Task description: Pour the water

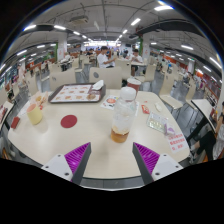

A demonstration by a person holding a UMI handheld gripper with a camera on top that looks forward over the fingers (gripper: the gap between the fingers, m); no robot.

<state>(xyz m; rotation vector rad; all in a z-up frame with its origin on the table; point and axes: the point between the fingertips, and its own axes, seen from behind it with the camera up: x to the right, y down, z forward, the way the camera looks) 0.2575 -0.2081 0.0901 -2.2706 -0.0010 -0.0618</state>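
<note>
Gripper view: level fingers [110,160] apart above table [90,135], bottle [124,116] just ahead.

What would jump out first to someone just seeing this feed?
The clear bottle standing on the round table, just ahead of the open claw, not between its fingers. Left of it lie a red coaster and a cup of yellow drink; a tray sits at the far side. Beyond is a canteen hall where a person sits.
</note>
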